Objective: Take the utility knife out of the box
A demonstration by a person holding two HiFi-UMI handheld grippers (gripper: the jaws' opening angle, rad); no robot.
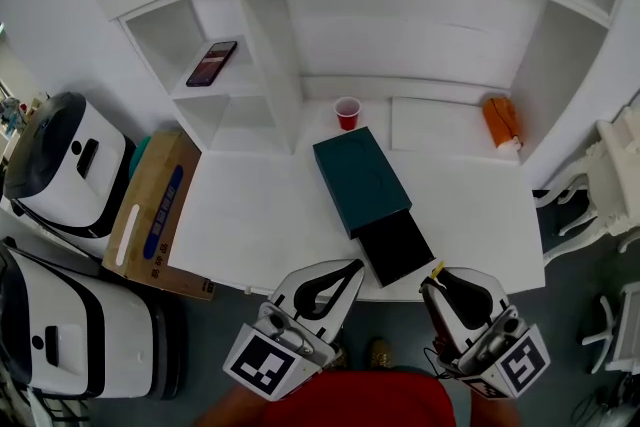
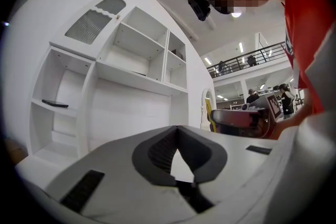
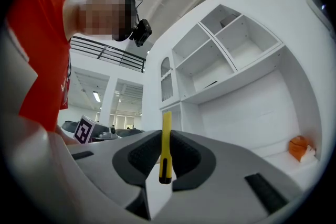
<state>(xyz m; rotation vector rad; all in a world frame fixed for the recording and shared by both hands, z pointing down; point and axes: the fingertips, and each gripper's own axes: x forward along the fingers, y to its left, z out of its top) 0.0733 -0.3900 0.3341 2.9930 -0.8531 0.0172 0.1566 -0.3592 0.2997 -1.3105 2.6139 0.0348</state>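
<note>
Our right gripper (image 3: 164, 136) pinches the yellow utility knife (image 3: 166, 157); we should grip it firmly and carry it clear of the box (image 1: 360, 180). Our left gripper (image 2: 177, 128) seems shut, empty.

White table (image 1: 250, 215) with teal box (image 1: 360, 180)

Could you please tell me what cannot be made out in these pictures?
- Utility knife: head view shows only its yellow tip; the right gripper covers the rest.
- Whether its blade is out: right gripper view, seen edge-on.
- Black tray inside: head view, too dark.
- Phone screen: head view, too small.
</note>
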